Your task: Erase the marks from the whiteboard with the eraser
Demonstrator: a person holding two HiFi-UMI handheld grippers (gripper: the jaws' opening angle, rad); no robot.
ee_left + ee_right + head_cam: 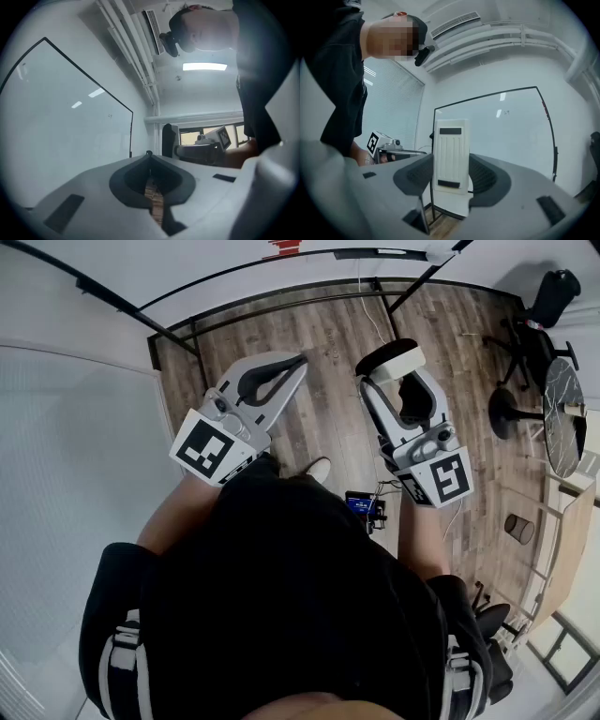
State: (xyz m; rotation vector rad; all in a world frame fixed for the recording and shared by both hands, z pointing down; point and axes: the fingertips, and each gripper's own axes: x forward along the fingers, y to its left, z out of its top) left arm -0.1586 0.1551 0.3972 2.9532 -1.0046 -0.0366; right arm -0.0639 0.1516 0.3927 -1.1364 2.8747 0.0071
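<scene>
The whiteboard point(506, 140) stands on a black frame ahead of me, with a small dark mark point(506, 113) near its top and faint red marks point(544, 112) by its right edge. In the left gripper view the whiteboard point(70, 112) fills the left side. My right gripper point(451, 183) is shut on the white eraser point(451, 157), held upright and well short of the board. From above, the right gripper point(394, 367) carries the eraser point(398, 362) over the wooden floor. The left gripper point(295, 362) is shut and holds nothing, level with the right gripper.
The board's black stand feet point(281, 306) rest on the wooden floor. At the right are a black office chair point(548, 296), a round dark table point(565, 413) and a wooden desk point(572, 549). A small device with cables point(364, 505) lies by my feet. Blinds cover the left wall.
</scene>
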